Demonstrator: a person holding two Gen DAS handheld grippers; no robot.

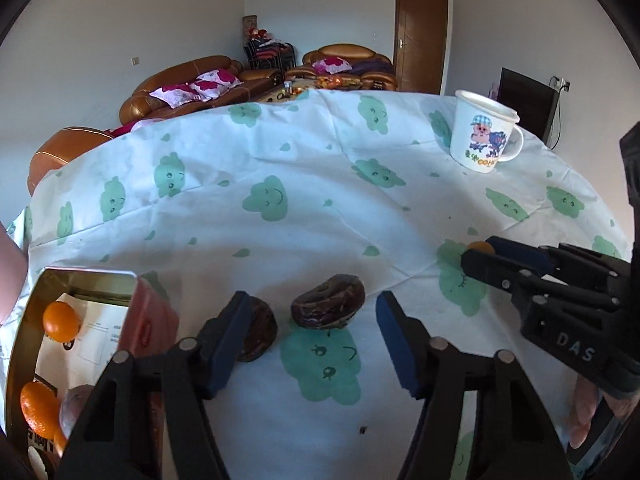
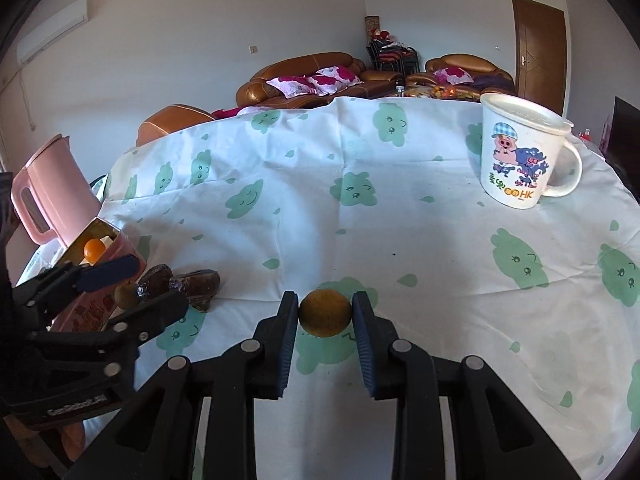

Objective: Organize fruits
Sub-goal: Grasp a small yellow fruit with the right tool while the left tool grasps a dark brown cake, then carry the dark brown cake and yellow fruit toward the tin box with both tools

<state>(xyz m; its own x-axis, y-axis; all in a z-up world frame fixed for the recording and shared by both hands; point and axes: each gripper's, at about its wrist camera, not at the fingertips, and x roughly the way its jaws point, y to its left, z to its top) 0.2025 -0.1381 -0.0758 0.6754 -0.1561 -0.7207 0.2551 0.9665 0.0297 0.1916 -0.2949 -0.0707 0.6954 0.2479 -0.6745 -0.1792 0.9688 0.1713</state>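
Right wrist view | right gripper [image 2: 325, 312] pinches small round yellow-brown fruit [image 2: 325, 313] | left gripper [image 1: 308, 334] wide, empty | lift straight, carry gently to open pink tin box [image 2: 105, 246].

small yellow-brown round fruit [image 2: 325, 312] on tablecloth; two dark wrinkled fruits [image 1: 328, 306] side by side; oranges [image 1: 61, 321] in tin.
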